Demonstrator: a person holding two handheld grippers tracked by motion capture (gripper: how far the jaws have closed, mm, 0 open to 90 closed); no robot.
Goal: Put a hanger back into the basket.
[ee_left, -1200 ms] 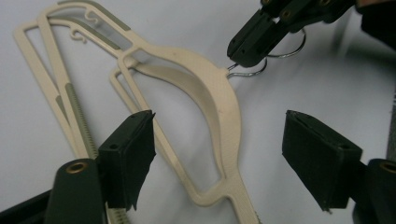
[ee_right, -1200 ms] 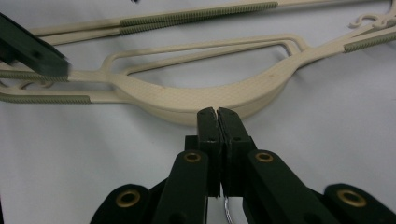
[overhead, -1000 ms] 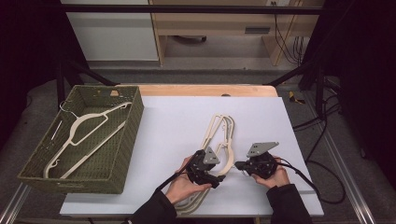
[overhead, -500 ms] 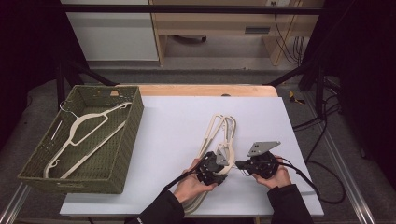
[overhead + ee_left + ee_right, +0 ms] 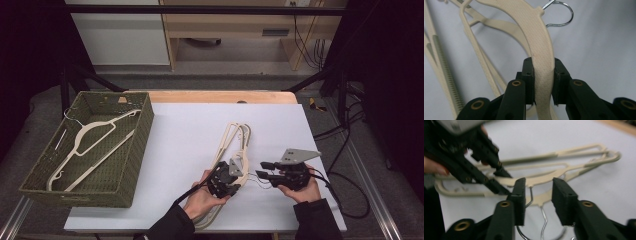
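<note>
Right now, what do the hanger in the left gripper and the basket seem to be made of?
The hanger looks like cream moulded plastic: its matte arm carries a fine ribbed texture, and the bright, thin hook looks like polished steel wire. The left gripper is shut on it. The basket seems woven, perhaps dyed olive wicker or paper cord; its walls show a tight weave, but the fibre stays unclear.

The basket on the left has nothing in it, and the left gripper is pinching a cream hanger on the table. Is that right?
Not quite. The green basket isn't empty: the high view shows a cream hanger lying inside it. The rest holds: in the left gripper view, the left gripper is clamped on the arm of another cream hanger on the table.
</note>
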